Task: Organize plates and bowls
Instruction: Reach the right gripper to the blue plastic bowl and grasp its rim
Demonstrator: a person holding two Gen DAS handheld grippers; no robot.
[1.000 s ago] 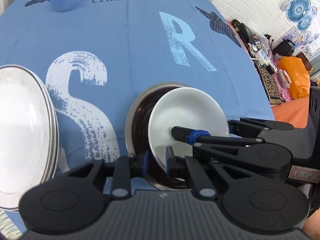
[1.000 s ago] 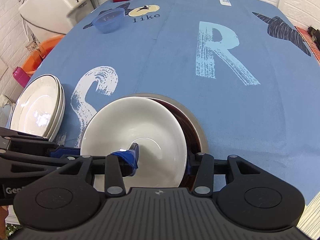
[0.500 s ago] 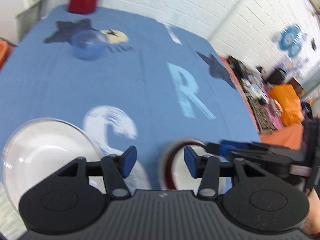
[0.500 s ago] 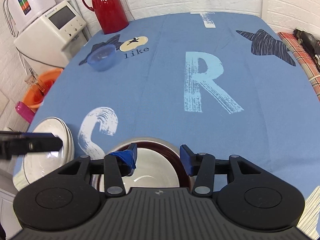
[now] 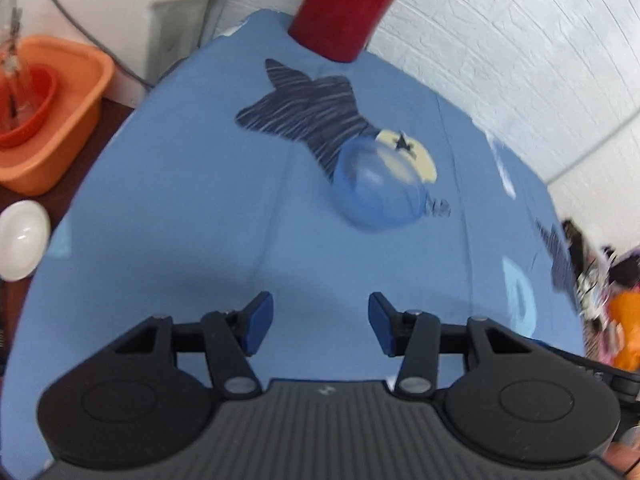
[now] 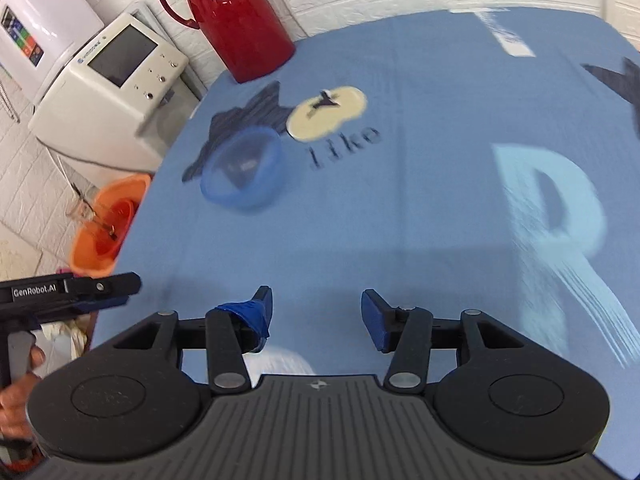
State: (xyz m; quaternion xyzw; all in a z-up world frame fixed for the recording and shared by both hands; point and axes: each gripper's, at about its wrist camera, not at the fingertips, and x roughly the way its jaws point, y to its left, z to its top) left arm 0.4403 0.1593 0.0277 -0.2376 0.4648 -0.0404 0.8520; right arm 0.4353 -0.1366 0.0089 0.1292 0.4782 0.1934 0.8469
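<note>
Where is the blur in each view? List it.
Left wrist view: blue bowl and right-edge clutter smeared; tongs sharp. Right wrist view: bowl, "like" print and big R streaked; red jug fairly crisp.

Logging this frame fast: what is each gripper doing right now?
Left gripper: open, holding nothing.
Right gripper: open, holding nothing.

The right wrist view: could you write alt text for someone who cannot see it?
An open, empty two-finger tool hovers over a blue printed tablecloth, facing a translucent blue bowl. A red jug stands at the far edge, and the other handheld tool enters from the left.
</note>
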